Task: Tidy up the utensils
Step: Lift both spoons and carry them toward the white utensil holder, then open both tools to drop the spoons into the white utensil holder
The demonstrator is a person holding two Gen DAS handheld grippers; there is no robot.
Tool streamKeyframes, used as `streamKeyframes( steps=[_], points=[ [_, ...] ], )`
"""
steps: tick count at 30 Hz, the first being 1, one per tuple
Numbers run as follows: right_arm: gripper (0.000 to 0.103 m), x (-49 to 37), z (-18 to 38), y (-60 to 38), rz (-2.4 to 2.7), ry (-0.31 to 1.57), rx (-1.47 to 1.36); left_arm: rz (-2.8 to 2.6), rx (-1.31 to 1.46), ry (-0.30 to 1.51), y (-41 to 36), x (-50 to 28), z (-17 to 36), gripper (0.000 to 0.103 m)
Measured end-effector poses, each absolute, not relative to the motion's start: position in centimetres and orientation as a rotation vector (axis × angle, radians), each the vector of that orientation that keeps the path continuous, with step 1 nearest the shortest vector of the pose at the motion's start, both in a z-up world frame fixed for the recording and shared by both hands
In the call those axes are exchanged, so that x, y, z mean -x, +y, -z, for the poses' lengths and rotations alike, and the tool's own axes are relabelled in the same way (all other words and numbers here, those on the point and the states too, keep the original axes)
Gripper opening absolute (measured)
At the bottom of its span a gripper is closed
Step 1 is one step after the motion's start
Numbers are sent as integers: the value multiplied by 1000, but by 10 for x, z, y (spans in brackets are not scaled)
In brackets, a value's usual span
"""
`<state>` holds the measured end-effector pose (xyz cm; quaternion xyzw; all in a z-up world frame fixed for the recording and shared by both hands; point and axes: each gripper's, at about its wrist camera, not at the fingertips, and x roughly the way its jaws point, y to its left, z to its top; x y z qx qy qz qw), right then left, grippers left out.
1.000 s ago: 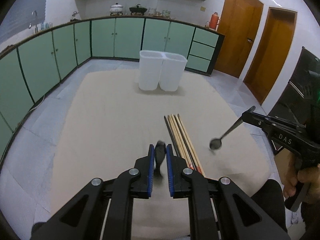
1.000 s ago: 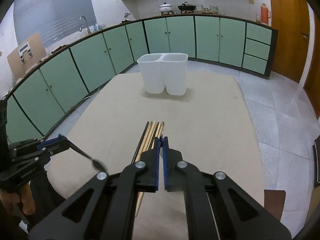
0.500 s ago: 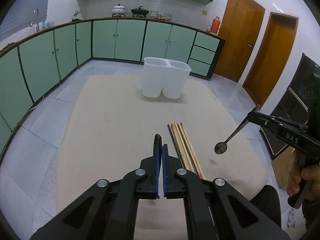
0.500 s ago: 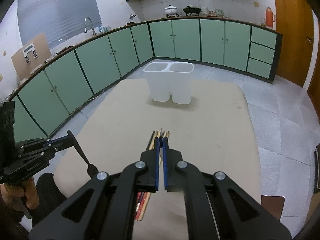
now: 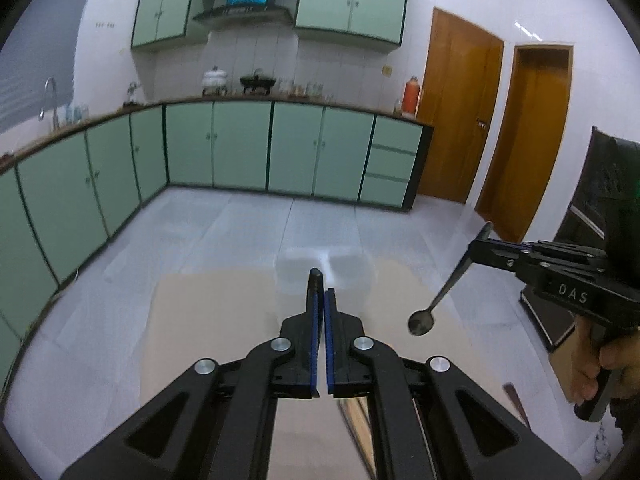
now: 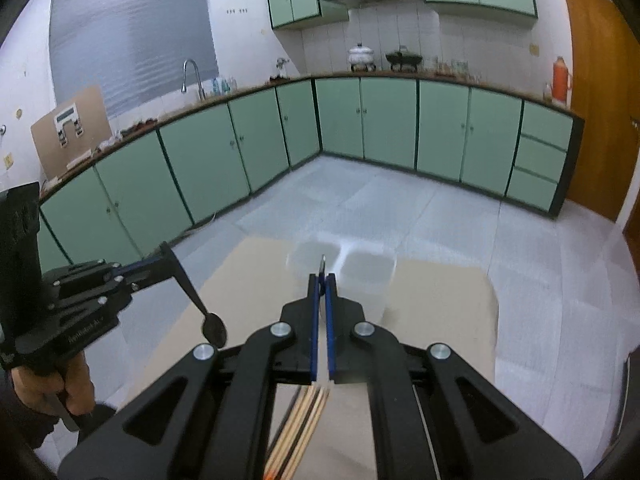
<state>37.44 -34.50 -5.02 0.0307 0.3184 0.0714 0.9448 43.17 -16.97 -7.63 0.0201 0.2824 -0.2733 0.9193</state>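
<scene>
My left gripper (image 5: 320, 296) is shut on a black spoon (image 5: 314, 280), whose handle end pokes up past the fingertips. From the right wrist view that left gripper (image 6: 160, 258) holds the black spoon (image 6: 208, 320) with the bowl hanging down over the table's left side. My right gripper (image 6: 322, 280) is shut on a metal spoon (image 6: 323, 264). From the left wrist view the right gripper (image 5: 478, 248) carries the metal spoon (image 5: 440, 300) bowl down. A white twin-compartment container (image 6: 360, 276) stands blurred beyond both grippers. Several chopsticks (image 6: 300, 432) lie on the table under the right gripper.
The beige table (image 5: 220, 320) sits on a grey tiled floor, ringed by green cabinets (image 5: 240, 148). Two wooden doors (image 5: 520, 140) stand at the right, with a dark cabinet (image 5: 600, 208) beside them. A hand (image 6: 52, 388) grips the left tool's handle.
The left jaws closed on the black spoon. Both grippers rose and moved forward, lifting their spoons off the table. The container and chopsticks slid lower in both views.
</scene>
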Motion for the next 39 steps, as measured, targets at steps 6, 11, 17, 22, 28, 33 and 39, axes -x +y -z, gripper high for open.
streamKeyframes(
  steps=[6,11,17,22,28,33,39],
  points=[
    [2,-450,44,-363,-101,611,-77,573,-22,489,-207,-496,59,3],
    [2,-491,85,-373,-69,675,-76,561,-31,478,-230,-541,86,3],
    [2,-516,136,-381,-63,762,-116,545,-32,556,-242,-575,143,3],
    [15,-511,149,-376,-59,781,-117,524,-27,601,-235,-577,169,11],
    [25,-480,133,-377,-64,731,-133,508,-10,551,-206,-551,145,40],
    [25,-418,123,-379,-76,682,-138,474,-19,507,-170,-498,123,62],
    [32,-308,148,-367,-65,645,-106,437,-3,508,-118,-404,141,82]
  ],
)
